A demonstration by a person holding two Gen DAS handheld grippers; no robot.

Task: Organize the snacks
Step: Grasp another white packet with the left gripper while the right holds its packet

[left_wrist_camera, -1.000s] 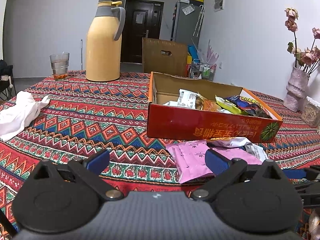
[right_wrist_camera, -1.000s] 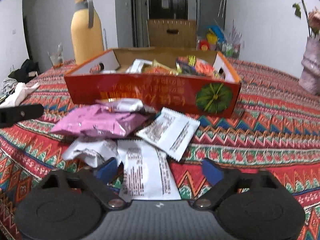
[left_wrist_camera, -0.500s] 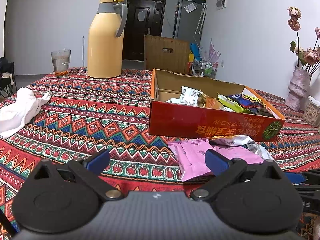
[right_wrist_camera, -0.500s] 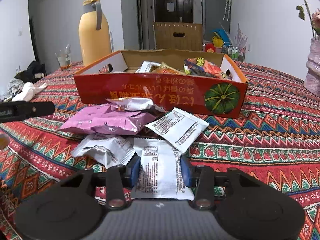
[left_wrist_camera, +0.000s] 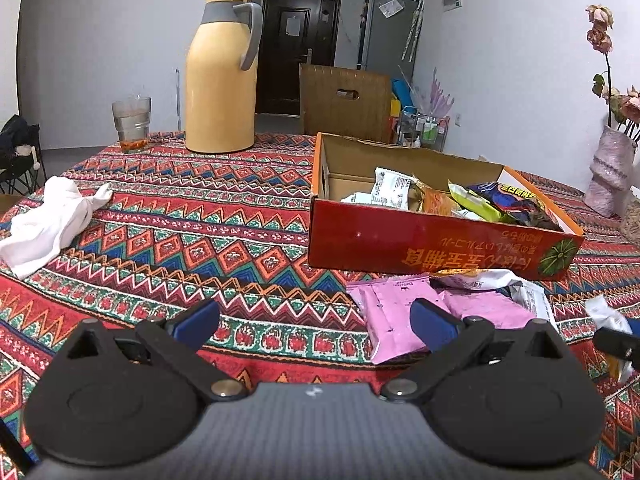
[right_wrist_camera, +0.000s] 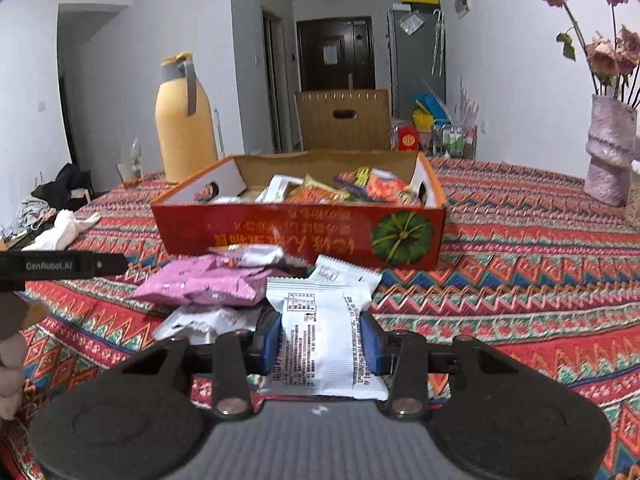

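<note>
Right wrist view first: our right gripper [right_wrist_camera: 320,338] has its blue pads clamped on either side of a white foil snack packet with black printed text [right_wrist_camera: 322,344], and the packet looks lifted just clear of the patterned red woven cloth on the surface [right_wrist_camera: 520,280]. From here we want to carry it forward and high enough to clear the near wall of the red cardboard box with the green pumpkin print [right_wrist_camera: 304,236]. That box already holds a jumble of bright packets, so we should aim for the emptier left part and let go low, not from a height.

We grip only the sides of a soft pouch, so it may sag or swing; a level, unhurried carry suits it.

Left wrist view now: our left gripper [left_wrist_camera: 316,322] sits wide and empty, low over the cloth, beside the pink foil snack packets [left_wrist_camera: 392,312] lying in front of the box. We judge those the natural next pick for that side.
</note>
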